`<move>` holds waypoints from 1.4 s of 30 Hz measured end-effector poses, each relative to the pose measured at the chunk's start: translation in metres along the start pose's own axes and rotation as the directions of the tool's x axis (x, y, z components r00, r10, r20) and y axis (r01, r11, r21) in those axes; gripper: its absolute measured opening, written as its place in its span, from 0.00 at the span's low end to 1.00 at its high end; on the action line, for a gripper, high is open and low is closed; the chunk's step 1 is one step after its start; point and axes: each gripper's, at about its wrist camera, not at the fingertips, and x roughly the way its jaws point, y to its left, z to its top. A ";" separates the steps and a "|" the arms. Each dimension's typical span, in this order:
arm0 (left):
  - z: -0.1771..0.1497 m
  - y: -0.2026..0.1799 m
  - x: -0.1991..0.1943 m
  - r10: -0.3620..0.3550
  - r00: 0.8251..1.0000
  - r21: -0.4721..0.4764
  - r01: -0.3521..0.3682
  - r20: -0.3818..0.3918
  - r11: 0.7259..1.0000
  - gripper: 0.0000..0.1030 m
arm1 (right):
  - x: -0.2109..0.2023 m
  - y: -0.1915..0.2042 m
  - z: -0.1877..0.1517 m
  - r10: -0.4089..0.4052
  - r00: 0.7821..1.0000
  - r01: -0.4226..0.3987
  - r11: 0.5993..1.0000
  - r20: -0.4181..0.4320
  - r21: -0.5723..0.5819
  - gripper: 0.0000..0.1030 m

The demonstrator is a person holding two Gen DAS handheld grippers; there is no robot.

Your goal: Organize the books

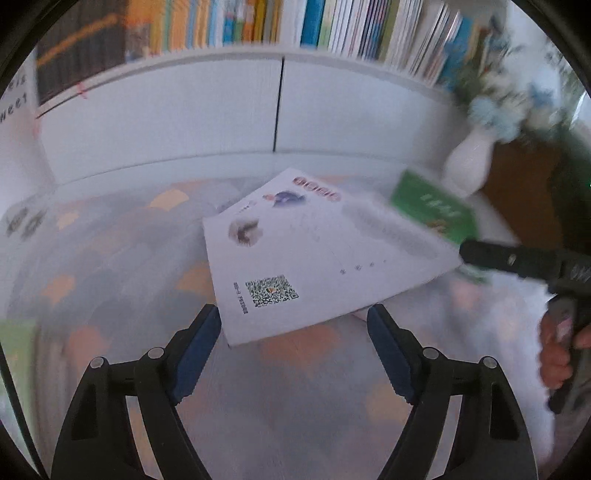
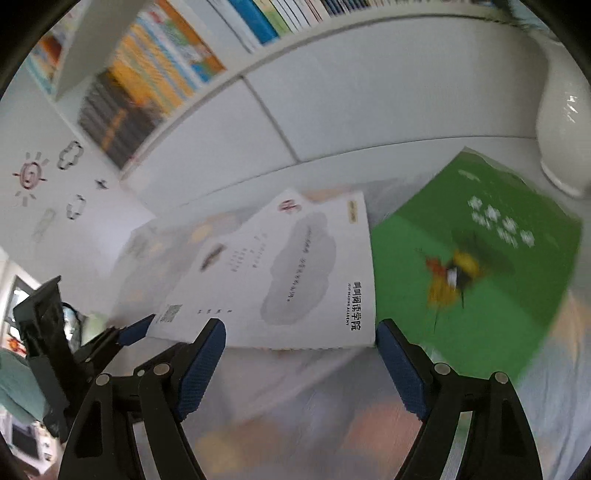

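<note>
We are looking down at two loose books on the patterned cloth (image 1: 110,258) below the full shelf (image 1: 258,26): a white book (image 1: 314,251) and, partly under its far right side, a green book (image 2: 480,258). Our left claw (image 1: 293,325) is standing wide with nothing between its pads, and the white book's near corner is lying just ahead of it, between the fingertips. Our right claw (image 2: 301,339) is likewise standing wide and empty, its tips flanking the white book's near edge. The book's long axis is running diagonally away from the left claw, toward the vase (image 1: 469,162). We are judging both hands about equally near, each facing a different edge of the white book.
</note>
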 end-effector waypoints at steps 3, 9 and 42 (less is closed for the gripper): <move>0.003 -0.008 -0.070 -0.033 0.996 -0.010 0.034 0.084 0.999 0.77 | -0.056 0.037 -0.024 0.061 0.996 -0.058 0.998 0.072 -0.040 0.81; 0.023 -0.001 -0.113 -0.044 0.997 -0.021 0.045 0.059 0.999 0.83 | -0.112 0.103 -0.009 0.130 0.979 -0.121 0.990 0.154 -0.066 0.81; -0.026 0.016 0.066 0.031 0.968 0.072 -0.014 -0.251 0.997 0.96 | -0.035 0.098 -0.204 0.132 0.940 -0.135 0.991 -0.315 0.011 0.76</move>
